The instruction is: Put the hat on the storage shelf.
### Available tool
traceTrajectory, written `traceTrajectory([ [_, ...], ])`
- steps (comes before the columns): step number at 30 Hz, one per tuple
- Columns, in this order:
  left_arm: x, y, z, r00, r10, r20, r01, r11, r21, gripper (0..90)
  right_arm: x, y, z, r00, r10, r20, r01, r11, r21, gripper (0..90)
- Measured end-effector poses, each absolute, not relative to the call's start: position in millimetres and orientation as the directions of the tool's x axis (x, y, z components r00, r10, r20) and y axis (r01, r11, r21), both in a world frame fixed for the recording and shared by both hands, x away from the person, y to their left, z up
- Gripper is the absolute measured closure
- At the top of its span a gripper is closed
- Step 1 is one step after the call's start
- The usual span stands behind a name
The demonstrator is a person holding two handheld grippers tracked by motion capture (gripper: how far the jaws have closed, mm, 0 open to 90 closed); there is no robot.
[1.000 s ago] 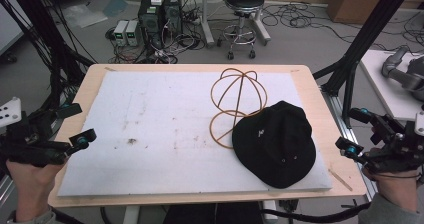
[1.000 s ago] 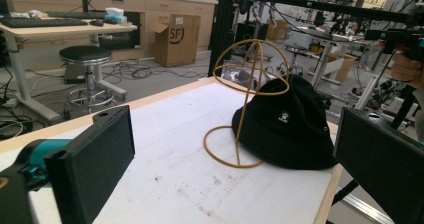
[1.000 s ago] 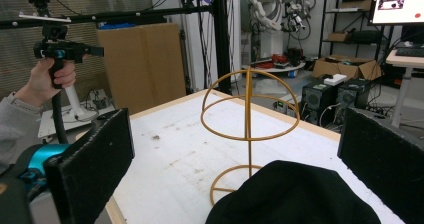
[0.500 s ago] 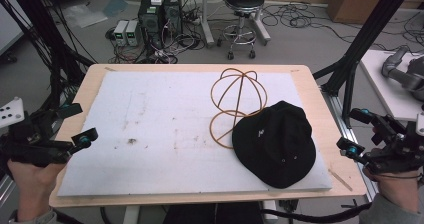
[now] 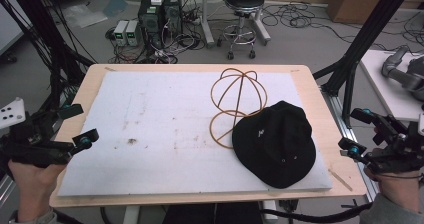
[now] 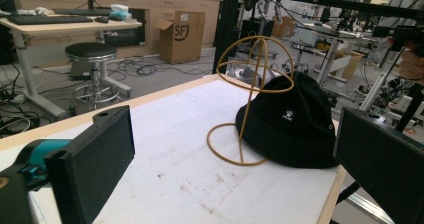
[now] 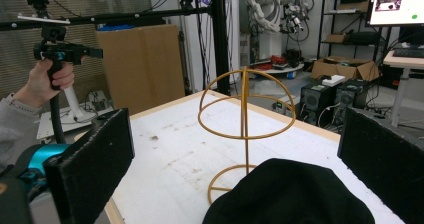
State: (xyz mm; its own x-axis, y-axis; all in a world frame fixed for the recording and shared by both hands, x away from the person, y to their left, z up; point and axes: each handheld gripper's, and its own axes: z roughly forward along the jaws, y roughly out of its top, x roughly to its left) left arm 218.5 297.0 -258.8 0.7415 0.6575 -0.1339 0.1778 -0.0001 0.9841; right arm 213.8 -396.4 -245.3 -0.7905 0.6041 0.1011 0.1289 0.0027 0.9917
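A black hat (image 5: 276, 143) lies at the table's (image 5: 190, 69) near right, touching the wire stand (image 5: 234, 104). A far cardboard box (image 6: 182, 35) reads "SF". The left gripper (image 5: 76, 126) and right gripper (image 5: 356, 133) hover off the table's edges, jaws apart, empty.

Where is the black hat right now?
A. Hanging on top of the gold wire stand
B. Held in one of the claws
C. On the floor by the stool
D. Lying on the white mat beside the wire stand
D: the black hat lies flat on the white mat, next to the wire stand, whose dome is bare.
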Motion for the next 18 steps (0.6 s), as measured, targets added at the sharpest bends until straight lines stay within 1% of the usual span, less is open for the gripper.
traceTrajectory([
  [9, 214.0, 298.8, -258.7, 0.737, 0.663, -0.134, 0.177, 0.002, 0.984, 3.3, 219.4, -392.8, -246.5, -0.797, 0.596, 0.097, 0.129, 0.012, 0.992, 1.1],
  [18, 208.3, 300.9, -259.5, 0.73, 0.671, -0.132, 0.18, -0.003, 0.984, 3.3, 232.4, -387.7, -251.0, -0.803, 0.588, 0.098, 0.141, 0.028, 0.99, 1.1],
])
